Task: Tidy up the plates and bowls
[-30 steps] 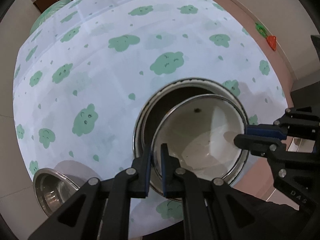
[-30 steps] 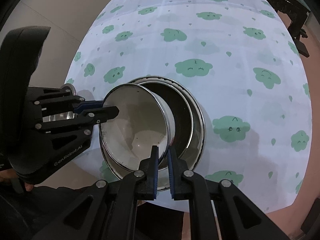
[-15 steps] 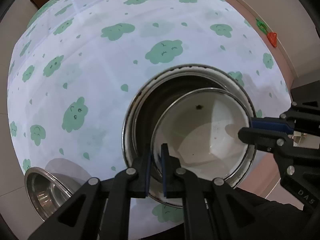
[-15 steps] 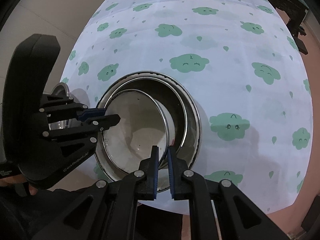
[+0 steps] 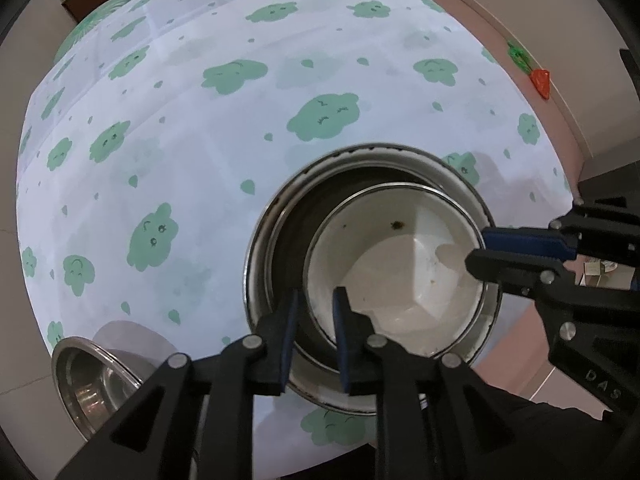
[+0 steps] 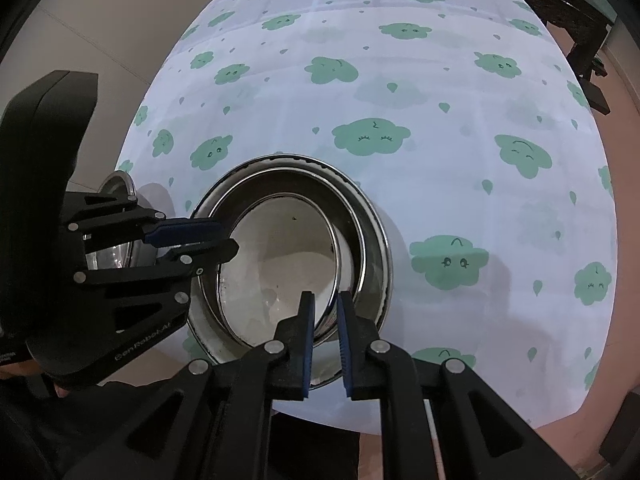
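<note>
A white bowl (image 5: 400, 264) with a metal rim sits nested inside a larger dark-walled steel bowl (image 5: 280, 248) near the front edge of the cloud-print table (image 5: 200, 160). My left gripper (image 5: 315, 320) straddles the white bowl's near-left rim. Its jaws are opening, and a gap shows on each side of the rim. My right gripper (image 6: 325, 312) is shut on the rim of the white bowl (image 6: 280, 272) at the opposite side, inside the larger bowl (image 6: 372, 248). Each wrist view shows the other tool: the right gripper (image 5: 476, 252) and the left gripper (image 6: 226, 240).
A shiny steel bowl (image 5: 92, 384) stands at the table's near left corner, half hidden behind the left tool in the right wrist view as the steel bowl (image 6: 116, 232). Dark furniture (image 6: 576, 12) stands beyond the far edge. An orange item (image 5: 540, 82) lies on the floor by the wall.
The white bowl has sunk from a raised tilt down into the larger bowl. My left jaws have parted off its rim. The right jaws still pinch the rim.
</note>
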Demonstrator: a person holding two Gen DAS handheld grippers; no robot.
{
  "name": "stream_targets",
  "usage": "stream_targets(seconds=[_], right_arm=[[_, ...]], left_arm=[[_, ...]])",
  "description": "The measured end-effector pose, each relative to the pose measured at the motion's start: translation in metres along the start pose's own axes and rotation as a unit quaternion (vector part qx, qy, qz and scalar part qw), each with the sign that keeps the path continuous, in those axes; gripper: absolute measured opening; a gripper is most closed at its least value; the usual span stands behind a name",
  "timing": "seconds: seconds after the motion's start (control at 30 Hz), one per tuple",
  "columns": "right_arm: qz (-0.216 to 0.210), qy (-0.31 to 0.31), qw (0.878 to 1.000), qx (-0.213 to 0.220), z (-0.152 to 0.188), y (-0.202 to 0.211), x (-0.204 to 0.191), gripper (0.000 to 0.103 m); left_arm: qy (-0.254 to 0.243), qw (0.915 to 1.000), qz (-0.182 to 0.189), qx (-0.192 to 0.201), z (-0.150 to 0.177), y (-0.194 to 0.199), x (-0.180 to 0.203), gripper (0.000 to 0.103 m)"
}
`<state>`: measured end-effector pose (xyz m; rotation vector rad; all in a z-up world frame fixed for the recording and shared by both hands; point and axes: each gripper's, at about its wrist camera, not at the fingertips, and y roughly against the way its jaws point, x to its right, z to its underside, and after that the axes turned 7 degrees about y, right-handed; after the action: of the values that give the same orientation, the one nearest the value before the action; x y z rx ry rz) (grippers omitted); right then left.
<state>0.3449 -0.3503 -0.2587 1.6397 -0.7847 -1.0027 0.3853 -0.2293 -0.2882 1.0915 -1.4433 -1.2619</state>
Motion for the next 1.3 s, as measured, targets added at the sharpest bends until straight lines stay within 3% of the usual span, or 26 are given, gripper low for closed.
stream_targets(seconds=[0.07, 0.2, 0.8, 1.3], right_arm=[[0.002, 0.0, 1.0, -0.001, 0.0, 0.0, -0.001, 0.013], [0.0, 0.0, 1.0, 0.006, 0.0, 0.004, -0.001, 0.013], [0.004, 0.003, 1.0, 0.03, -0.003, 0.018, -0.001, 0.013], [0.024, -0.018, 0.999, 0.035, 0.0, 0.022, 0.019, 0.013]], left_arm=[[0.001, 1.0, -0.001, 0.001, 0.0, 0.001, -0.001, 0.019], [0.001, 0.9999, -0.006, 0.013, 0.002, 0.006, -0.005, 0.035], [0.026, 0.9989, -0.002, 0.038, 0.002, 0.027, -0.03, 0.036], [0.06, 0.9979, -0.012, 0.022, 0.012, 0.014, -0.056, 0.036]])
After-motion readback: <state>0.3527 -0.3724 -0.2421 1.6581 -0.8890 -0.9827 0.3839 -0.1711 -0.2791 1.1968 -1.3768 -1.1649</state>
